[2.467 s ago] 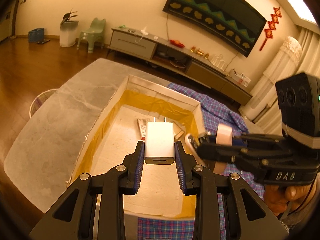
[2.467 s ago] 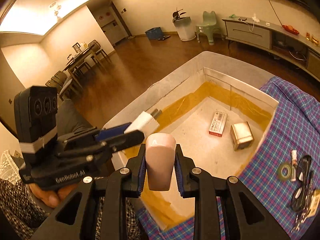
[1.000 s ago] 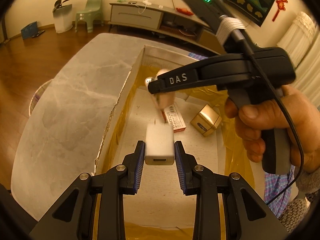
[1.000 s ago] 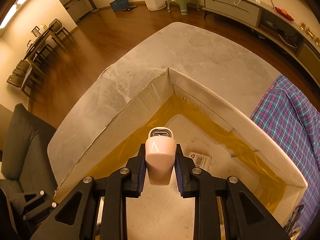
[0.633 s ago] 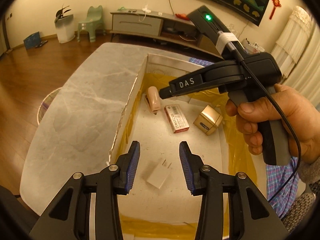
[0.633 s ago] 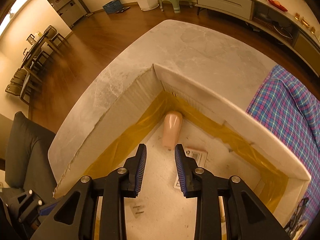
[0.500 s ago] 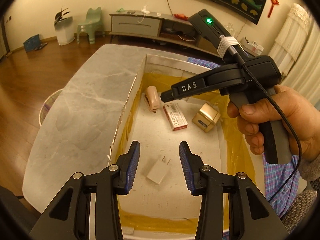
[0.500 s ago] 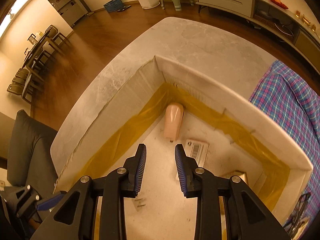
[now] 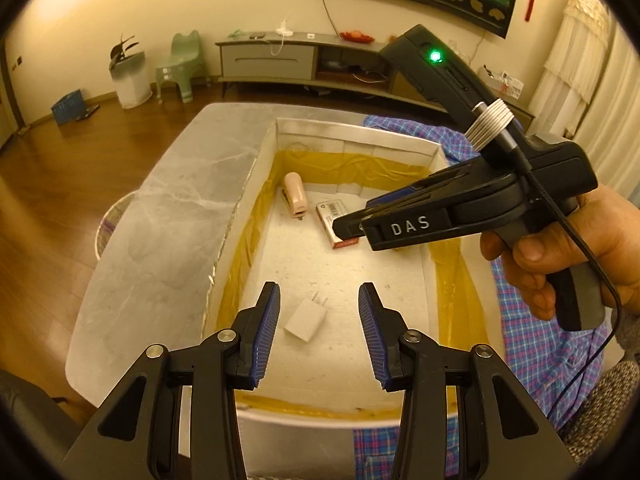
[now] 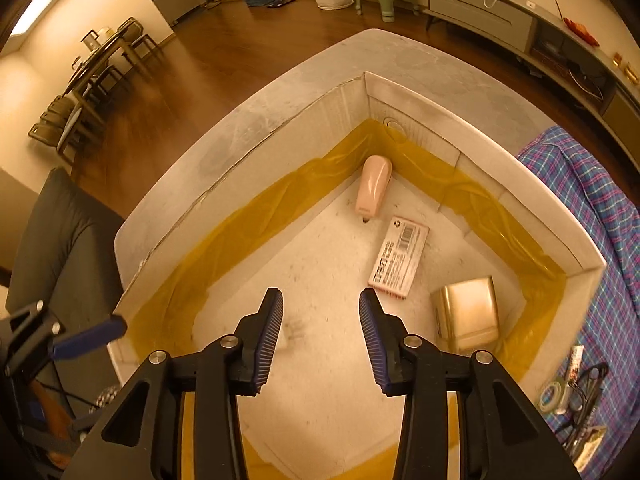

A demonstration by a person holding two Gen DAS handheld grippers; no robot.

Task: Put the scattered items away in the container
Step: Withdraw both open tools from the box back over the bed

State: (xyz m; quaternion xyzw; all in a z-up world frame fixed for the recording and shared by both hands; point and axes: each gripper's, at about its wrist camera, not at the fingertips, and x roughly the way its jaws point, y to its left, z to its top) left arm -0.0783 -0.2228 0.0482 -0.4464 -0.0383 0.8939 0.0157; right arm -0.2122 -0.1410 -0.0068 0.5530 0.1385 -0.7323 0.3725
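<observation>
1. The left gripper (image 9: 319,328) hangs over the near end of the container (image 9: 352,136), fingers (image 9: 267,330) spread wide with nothing between them.
2. Right below that gap, the white charger (image 9: 305,317) lies flat on the container floor, prongs pointing away, touching neither finger.
3. The right gripper (image 10: 321,332) is above the same container, its fingers (image 10: 270,332) just as wide apart and empty.
4. The pink stapler (image 10: 373,190) lies in the far corner, its rounded end close to the yellow tape (image 10: 248,220) lining the walls.
5. Just beside the stapler, the small printed box (image 10: 398,258) lies flat, barcode up.
6. The gold box (image 10: 468,312) sits close to the right wall, near the printed box but apart from it.
7. The container rests on the grey marble counter (image 9: 168,216), with the plaid cloth (image 10: 592,200) at its right side.
8. On that cloth, outside the container: a tape roll (image 10: 554,394) and dark glasses (image 10: 588,384) lie near each other.
</observation>
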